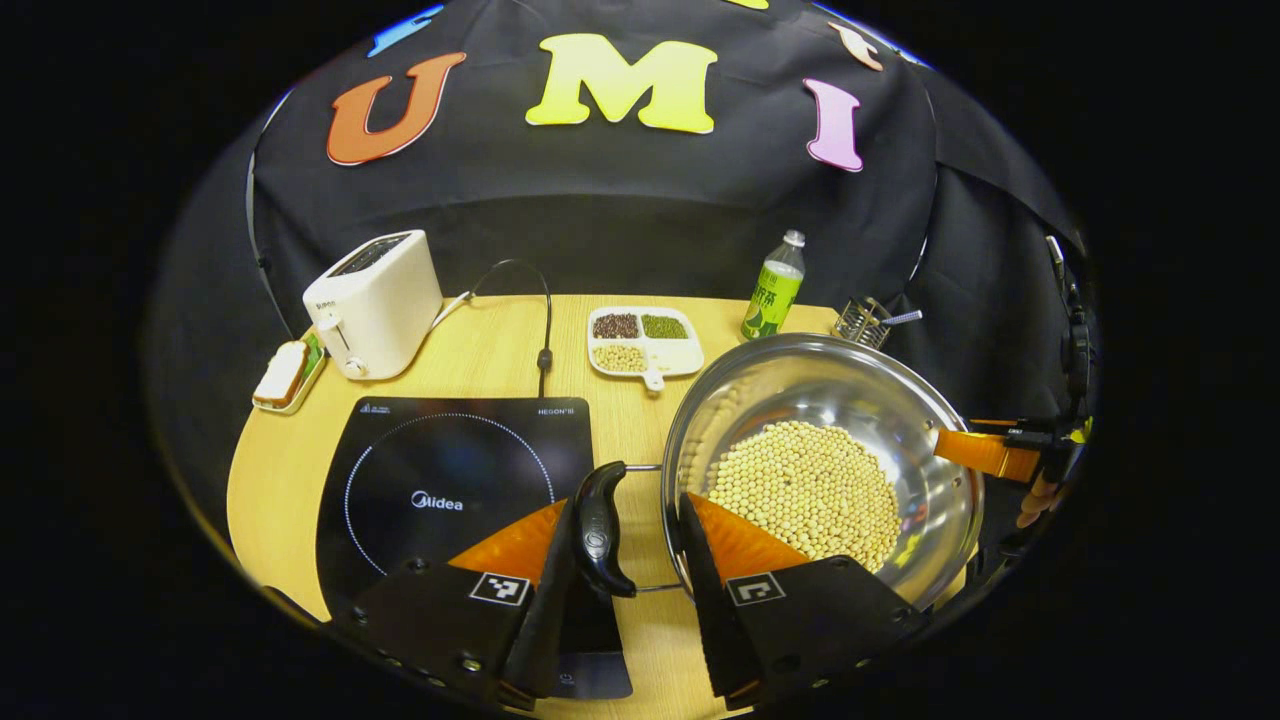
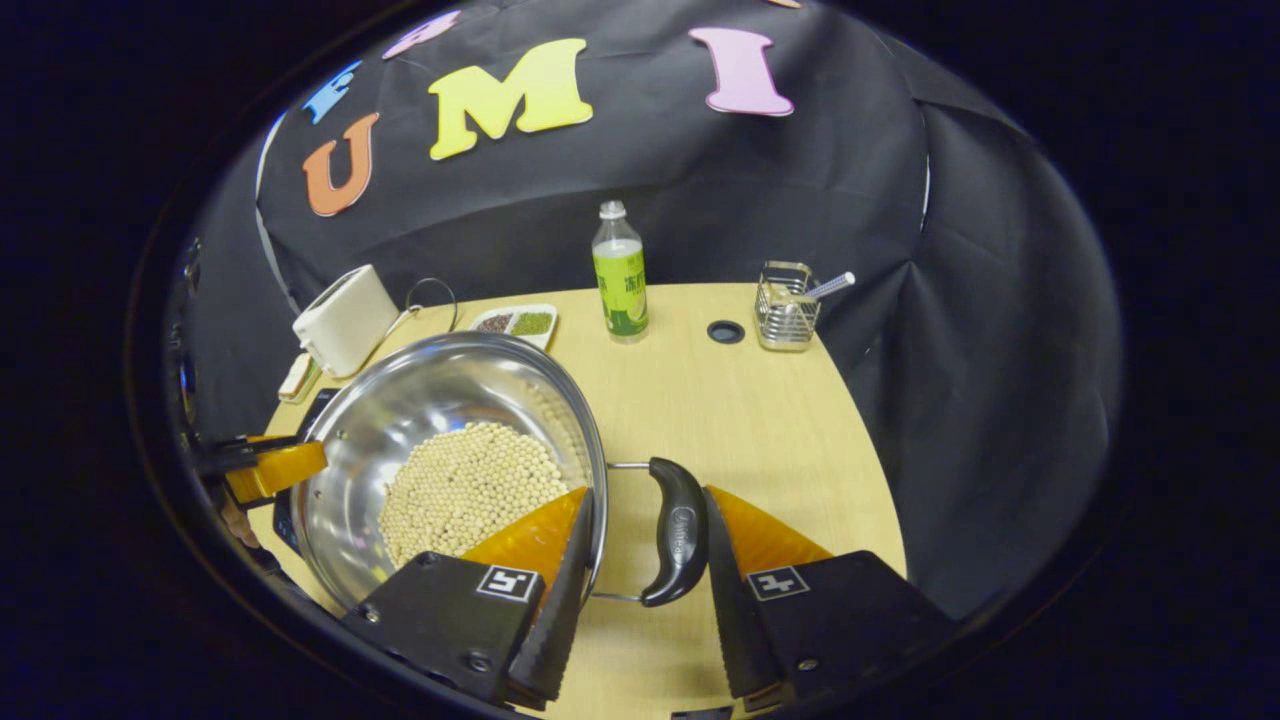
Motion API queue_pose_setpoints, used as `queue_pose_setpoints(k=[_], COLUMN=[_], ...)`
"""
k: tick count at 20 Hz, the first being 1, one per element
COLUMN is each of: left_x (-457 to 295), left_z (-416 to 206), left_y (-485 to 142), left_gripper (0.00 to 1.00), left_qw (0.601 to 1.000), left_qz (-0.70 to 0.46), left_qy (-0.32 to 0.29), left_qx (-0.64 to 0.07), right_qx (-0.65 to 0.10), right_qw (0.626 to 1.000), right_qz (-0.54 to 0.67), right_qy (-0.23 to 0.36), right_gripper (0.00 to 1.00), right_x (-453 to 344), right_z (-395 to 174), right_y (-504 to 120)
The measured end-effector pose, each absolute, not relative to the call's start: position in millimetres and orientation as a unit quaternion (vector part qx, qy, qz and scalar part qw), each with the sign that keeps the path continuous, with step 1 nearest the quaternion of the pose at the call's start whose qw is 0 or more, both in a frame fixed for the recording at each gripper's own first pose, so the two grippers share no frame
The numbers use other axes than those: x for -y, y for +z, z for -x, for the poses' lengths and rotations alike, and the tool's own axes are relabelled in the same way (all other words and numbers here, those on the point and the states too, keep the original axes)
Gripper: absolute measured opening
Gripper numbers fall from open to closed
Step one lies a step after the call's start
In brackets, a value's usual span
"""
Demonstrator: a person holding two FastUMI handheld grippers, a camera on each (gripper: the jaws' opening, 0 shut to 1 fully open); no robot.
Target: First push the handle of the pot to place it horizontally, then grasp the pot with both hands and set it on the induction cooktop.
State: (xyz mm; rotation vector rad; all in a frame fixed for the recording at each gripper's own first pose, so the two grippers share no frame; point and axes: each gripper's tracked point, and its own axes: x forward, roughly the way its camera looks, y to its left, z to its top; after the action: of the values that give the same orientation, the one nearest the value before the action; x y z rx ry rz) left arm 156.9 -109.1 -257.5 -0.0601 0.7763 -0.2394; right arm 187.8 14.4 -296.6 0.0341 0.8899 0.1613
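Observation:
A steel pot [image 1: 850,390] holding soybeans [image 1: 810,485] stands just right of the black induction cooktop [image 1: 450,480]. Its black left handle [image 1: 600,530] lies between the fingers of my left gripper [image 1: 625,500], which is open: one finger touches the handle and the other is apart, by the pot wall. In the right gripper view, the pot [image 2: 420,390] has its black right handle [image 2: 675,530] between the fingers of my right gripper [image 2: 648,490], also open, with a gap on the pot side. Each gripper also appears far off across the pot [image 1: 990,450] [image 2: 270,465].
At the back of the wooden table [image 2: 760,430] are a white toaster [image 1: 375,300] with its cable, bread on a small dish [image 1: 285,375], a divided dish of grains [image 1: 645,345], a green bottle [image 1: 772,290] and a wire holder [image 1: 865,320].

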Motion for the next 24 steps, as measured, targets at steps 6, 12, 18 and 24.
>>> queue_pose_setpoints(k=[6,12,18,24], left_x=[90.0,60.7,13.6,-51.1], left_z=[-164.8,-170.0,-170.7,-164.2], left_y=[-218.5,-210.0,-214.0,-233.7], left_gripper=[0.61,0.57,0.57,0.51], left_qw=[0.924,0.92,0.921,0.918], left_qz=[0.026,0.028,0.025,0.03], left_qy=[-0.12,-0.122,-0.096,-0.053], left_qx=[-0.362,-0.372,-0.376,-0.391], right_qx=[-0.432,-0.434,-0.441,-0.464], right_qw=[0.898,0.897,0.891,0.875], right_qz=[-0.027,-0.027,-0.017,-0.015], right_qy=[0.083,0.084,0.101,0.139], right_gripper=[0.6,0.6,0.6,0.6], right_x=[-32.8,-67.3,-117.7,-189.1], right_z=[-189.0,-188.5,-191.2,-188.2], right_y=[-253.7,-229.6,-232.0,-265.0])
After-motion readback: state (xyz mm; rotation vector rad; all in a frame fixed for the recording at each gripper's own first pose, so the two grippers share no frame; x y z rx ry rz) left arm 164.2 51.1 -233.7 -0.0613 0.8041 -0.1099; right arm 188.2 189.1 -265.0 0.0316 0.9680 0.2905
